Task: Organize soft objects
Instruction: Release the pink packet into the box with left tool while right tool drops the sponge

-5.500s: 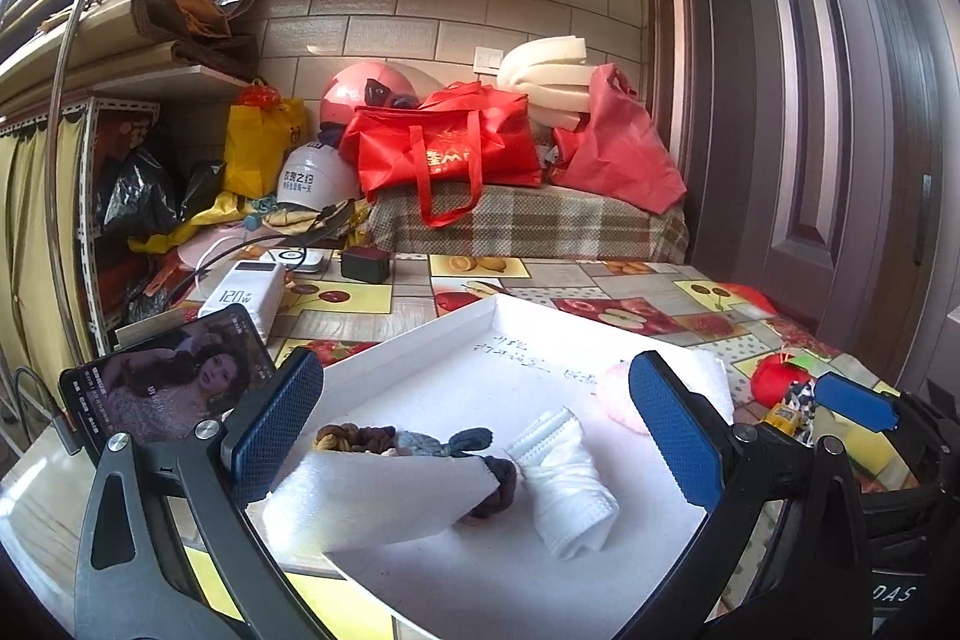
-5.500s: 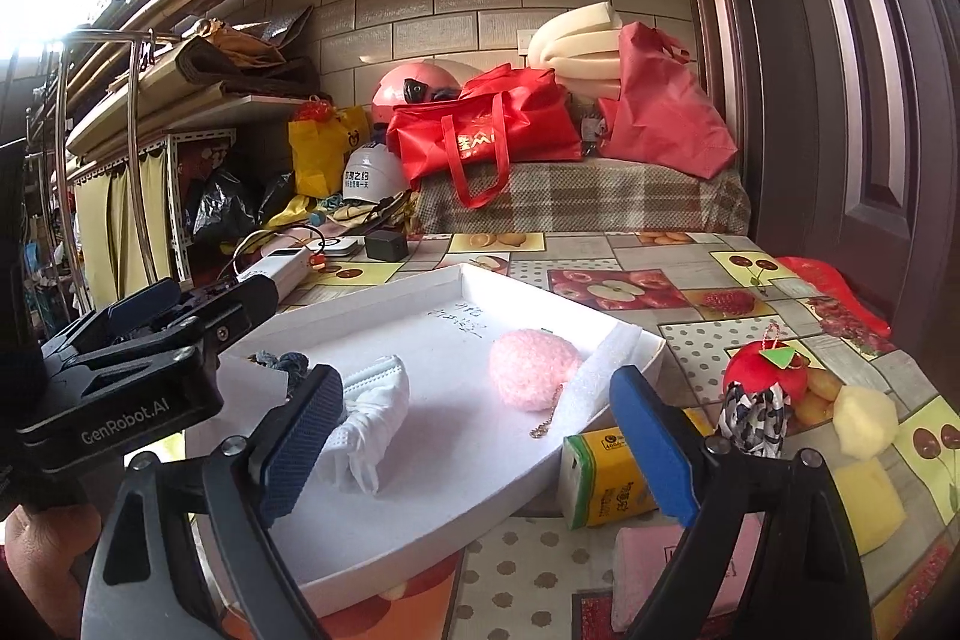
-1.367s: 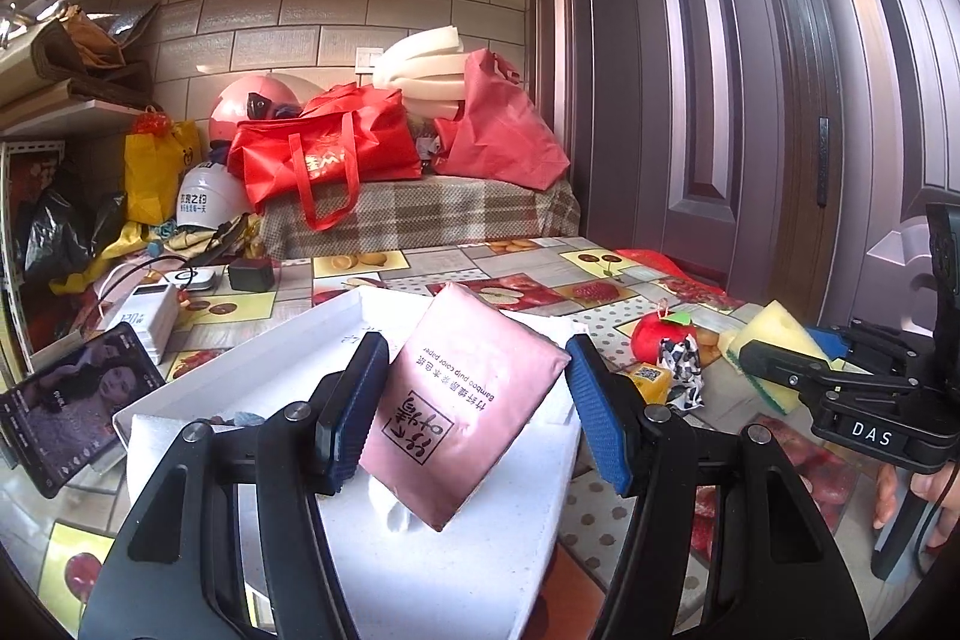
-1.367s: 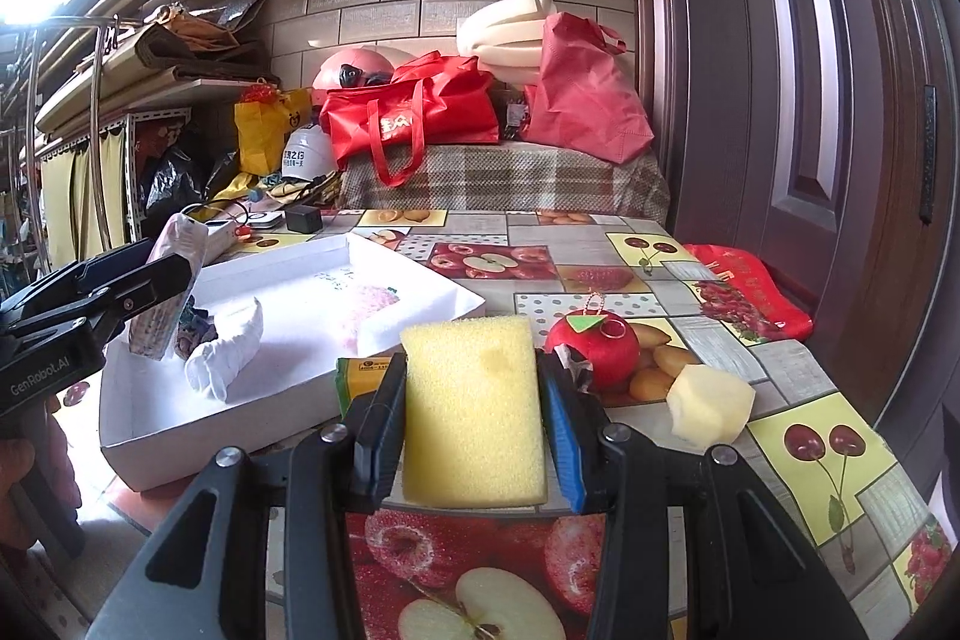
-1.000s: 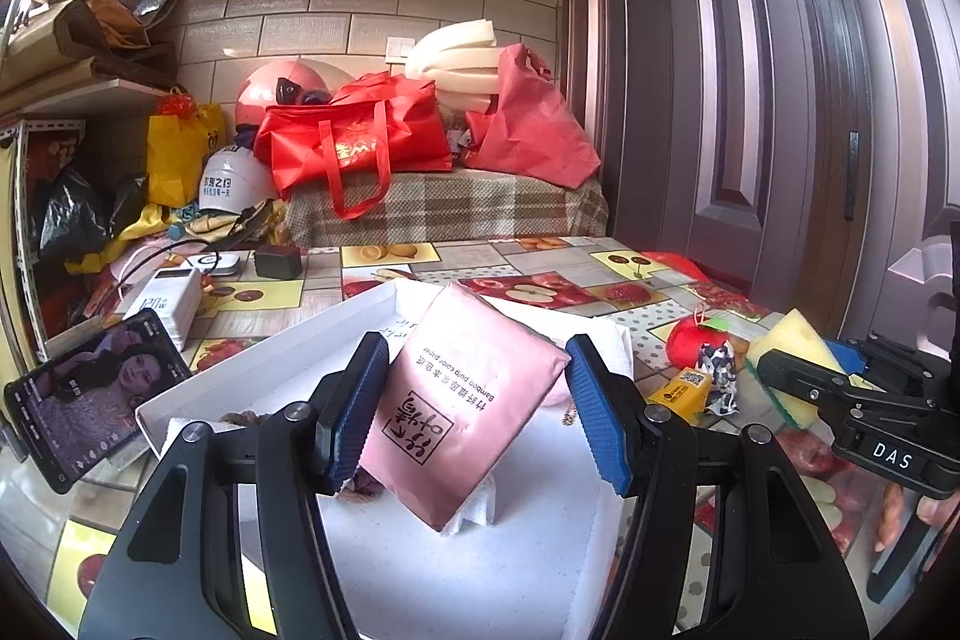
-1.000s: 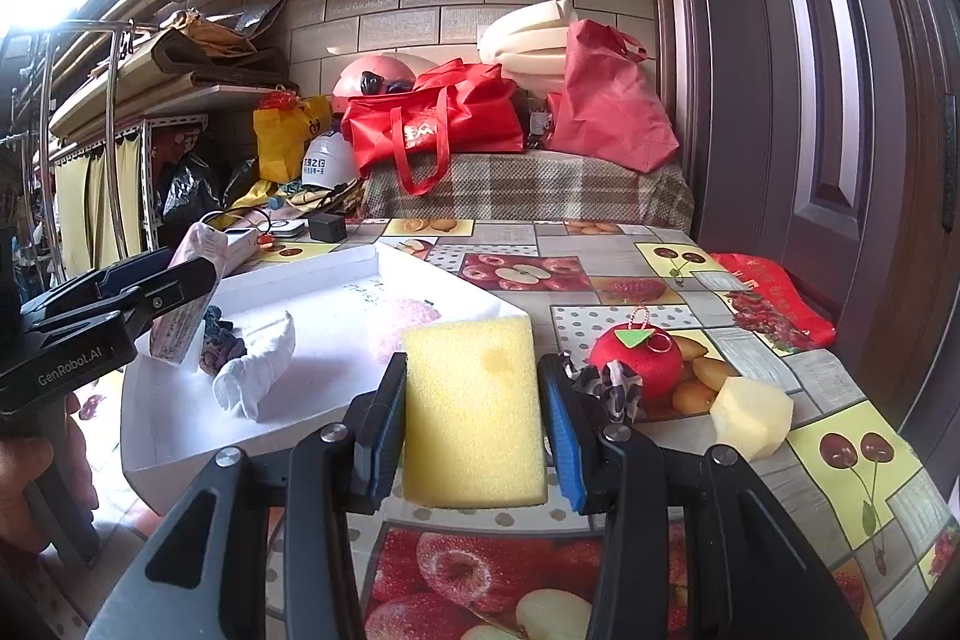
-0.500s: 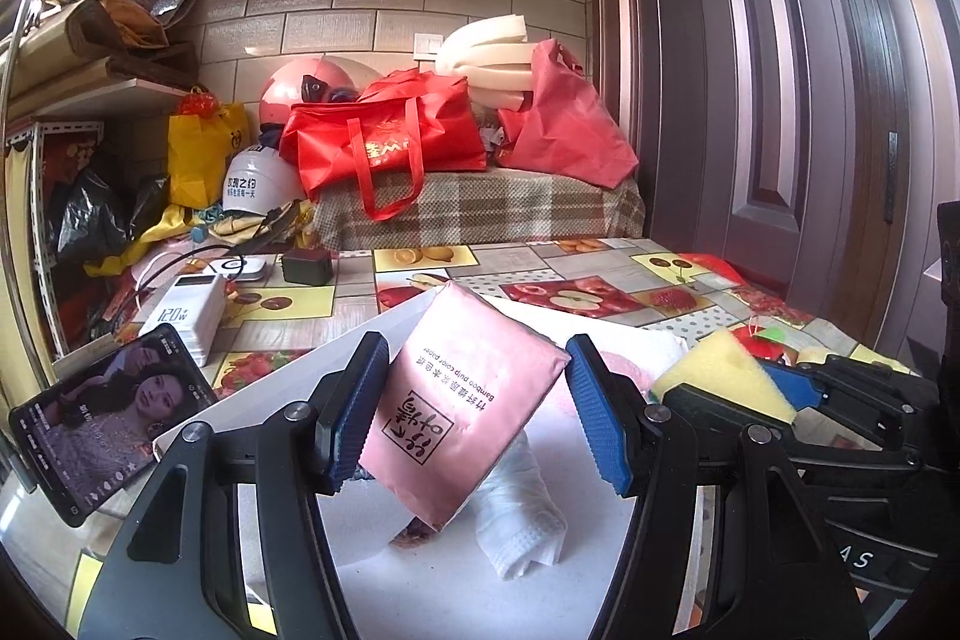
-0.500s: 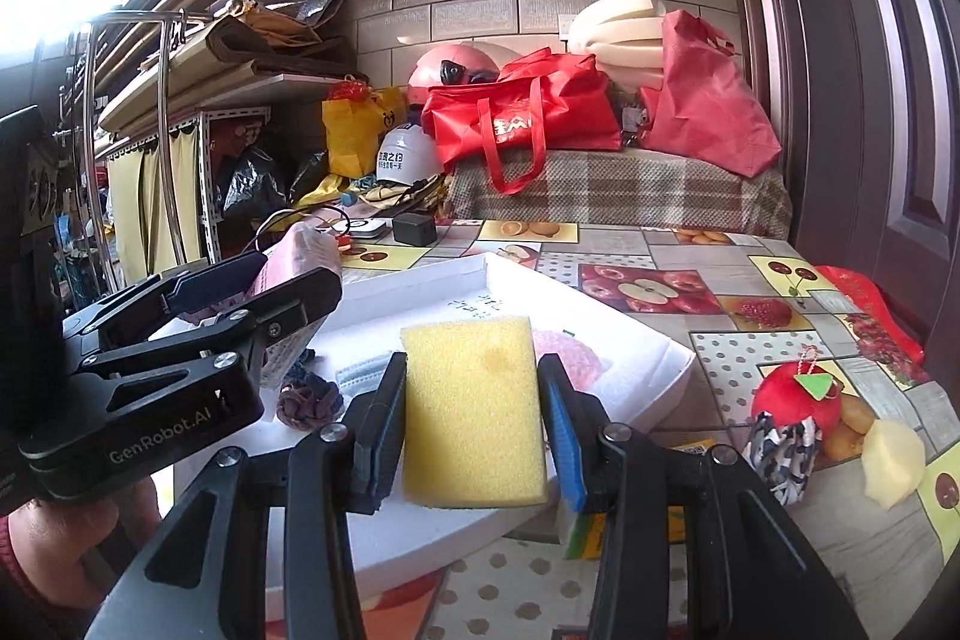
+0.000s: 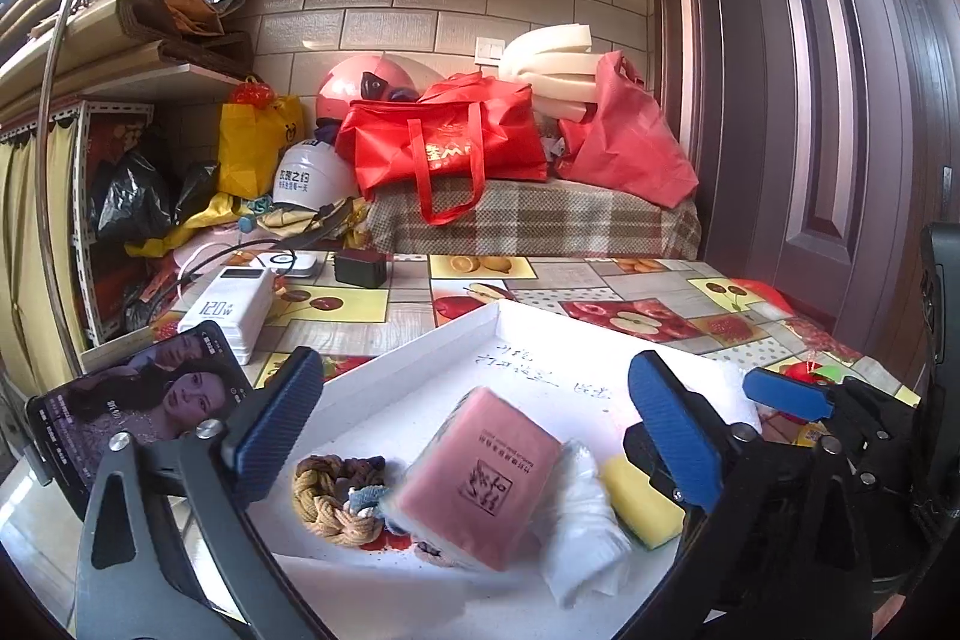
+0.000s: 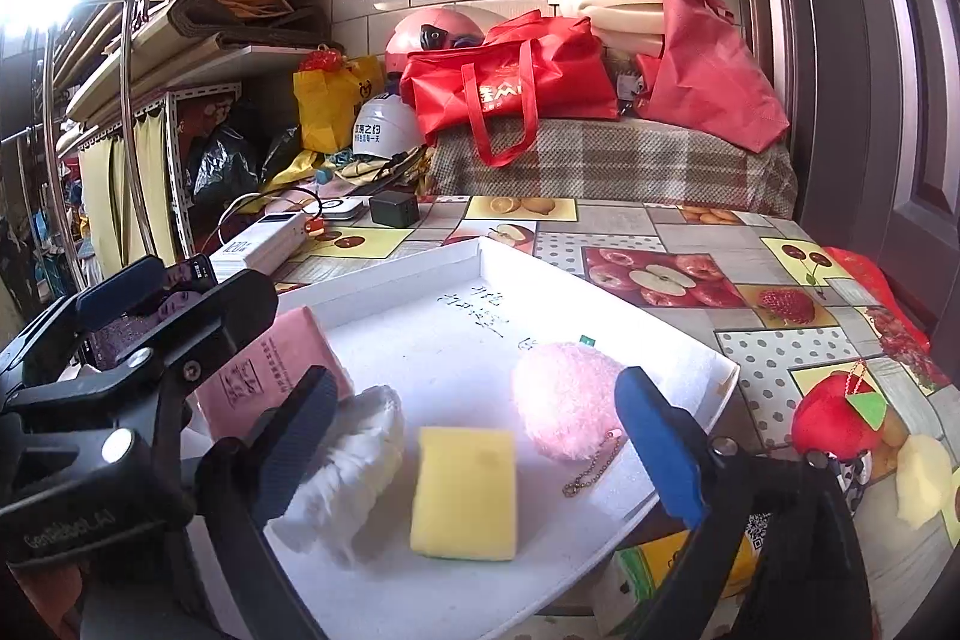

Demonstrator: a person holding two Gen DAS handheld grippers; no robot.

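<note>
A white tray holds a pink tissue pack, a rolled white cloth, a yellow sponge, a pink pompom and braided hair ties. My left gripper is open just above the pink pack, which lies free. My right gripper is open over the sponge, which lies flat in the tray.
A phone, a white power bank and a black charger lie left of the tray. A red apple toy, a small carton and a pale foam piece sit to its right. Bags and helmets fill the back.
Both grippers have opened. The pink pack dropped from my left gripper into the tray, and the yellow sponge left my right gripper and lies in the tray.
</note>
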